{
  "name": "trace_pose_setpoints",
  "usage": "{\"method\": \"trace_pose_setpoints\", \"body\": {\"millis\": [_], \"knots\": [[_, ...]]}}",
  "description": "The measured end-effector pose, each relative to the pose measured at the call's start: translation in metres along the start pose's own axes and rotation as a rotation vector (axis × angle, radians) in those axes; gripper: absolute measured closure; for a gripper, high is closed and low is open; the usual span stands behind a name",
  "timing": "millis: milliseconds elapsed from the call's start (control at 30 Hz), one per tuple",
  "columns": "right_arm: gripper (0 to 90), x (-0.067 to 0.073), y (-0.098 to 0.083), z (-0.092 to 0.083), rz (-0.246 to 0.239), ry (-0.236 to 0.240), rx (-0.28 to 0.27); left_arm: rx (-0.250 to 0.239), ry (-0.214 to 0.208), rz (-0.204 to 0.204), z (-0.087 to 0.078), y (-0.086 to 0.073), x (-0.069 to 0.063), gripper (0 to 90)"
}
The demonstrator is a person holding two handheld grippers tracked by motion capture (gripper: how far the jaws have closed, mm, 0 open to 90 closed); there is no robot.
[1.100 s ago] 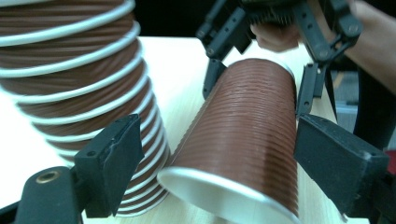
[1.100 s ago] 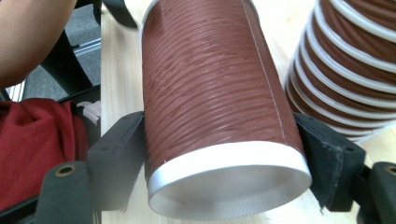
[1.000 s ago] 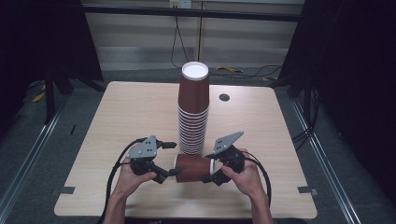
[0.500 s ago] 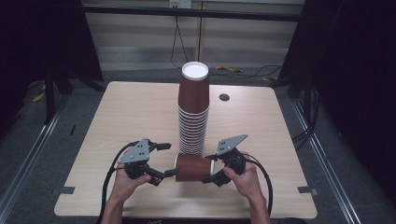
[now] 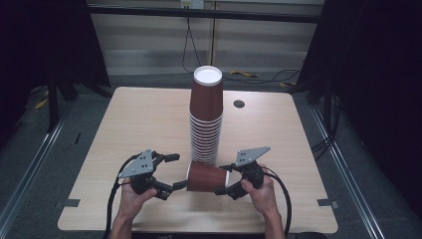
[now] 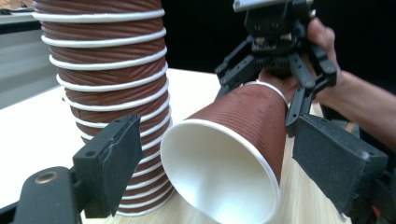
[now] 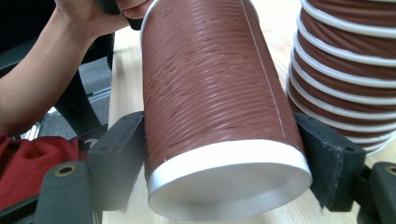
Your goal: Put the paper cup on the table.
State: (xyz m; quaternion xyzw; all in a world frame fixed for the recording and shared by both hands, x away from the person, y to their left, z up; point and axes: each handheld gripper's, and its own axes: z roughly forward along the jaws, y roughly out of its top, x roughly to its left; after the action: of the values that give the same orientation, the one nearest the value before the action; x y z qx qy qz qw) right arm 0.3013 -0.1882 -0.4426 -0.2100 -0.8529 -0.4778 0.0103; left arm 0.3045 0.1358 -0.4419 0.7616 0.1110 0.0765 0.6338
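A brown paper cup (image 5: 206, 177) is held on its side near the front edge of the desk (image 5: 124, 124), just in front of the tall stack of cups (image 5: 206, 119) that stands in the middle. The right hand-held gripper (image 5: 225, 185) is clamped on the cup near its closed bottom end; in the right gripper view the two black pads are seen pressed against both sides of the cup (image 7: 219, 107).

The left hand-held gripper (image 5: 175, 172) is kept apart. In the left gripper view its jaws are seen on either side of the open white mouth of the cup (image 6: 224, 158), but the rim is not touched by them (a small gap is left on each side).

The step in hand looks like a pass of one cup from one hand to the other, or a pull to free it. For the next move, the left jaws would need to be slid on and closed gently, so that the thin rim is not crushed. The stack beside it should not be bumped.
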Motion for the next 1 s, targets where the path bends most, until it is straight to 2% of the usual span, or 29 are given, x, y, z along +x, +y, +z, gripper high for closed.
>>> {"method": "trace_pose_setpoints", "body": {"millis": [133, 300, 533, 567, 600, 700, 733, 767, 1000], "knots": [[22.1, -0.003, -0.003, -0.003, 0.003, 0.016, -0.06, -0.021, -0.008, -0.017, -0.001, -0.004, 0.0, 15.5], [22.1, -0.002, -0.006, -0.001, -0.003, 0.026, -0.083, -0.052, -0.019, -0.025, -0.001, -0.007, -0.002, 15.4], [22.1, 0.0, -0.009, 0.004, -0.018, 0.051, -0.1, -0.053, -0.041, -0.034, 0.001, -0.009, -0.004, 15.4], [22.1, 0.0, -0.01, 0.005, -0.017, 0.059, -0.112, -0.047, -0.043, -0.037, 0.001, -0.01, -0.003, 15.3], [22.1, 0.0, -0.01, 0.005, -0.017, 0.059, -0.112, -0.047, -0.024, -0.046, 0.002, -0.01, -0.004, 15.3], [22.2, 0.0, -0.01, 0.003, -0.023, 0.063, -0.136, -0.046, -0.055, -0.053, 0.004, -0.013, -0.004, 15.3], [22.2, 0.0, -0.01, 0.002, -0.022, 0.075, -0.15, -0.032, -0.053, -0.046, 0.006, -0.013, -0.004, 15.3], [22.2, 0.0, -0.01, 0.001, -0.02, 0.086, -0.156, -0.034, -0.067, -0.057, 0.007, -0.014, -0.004, 14.6], [22.2, 0.001, -0.009, 0.001, -0.022, 0.093, -0.161, -0.002, -0.072, -0.078, 0.014, -0.017, -0.004, 9.2]]}}
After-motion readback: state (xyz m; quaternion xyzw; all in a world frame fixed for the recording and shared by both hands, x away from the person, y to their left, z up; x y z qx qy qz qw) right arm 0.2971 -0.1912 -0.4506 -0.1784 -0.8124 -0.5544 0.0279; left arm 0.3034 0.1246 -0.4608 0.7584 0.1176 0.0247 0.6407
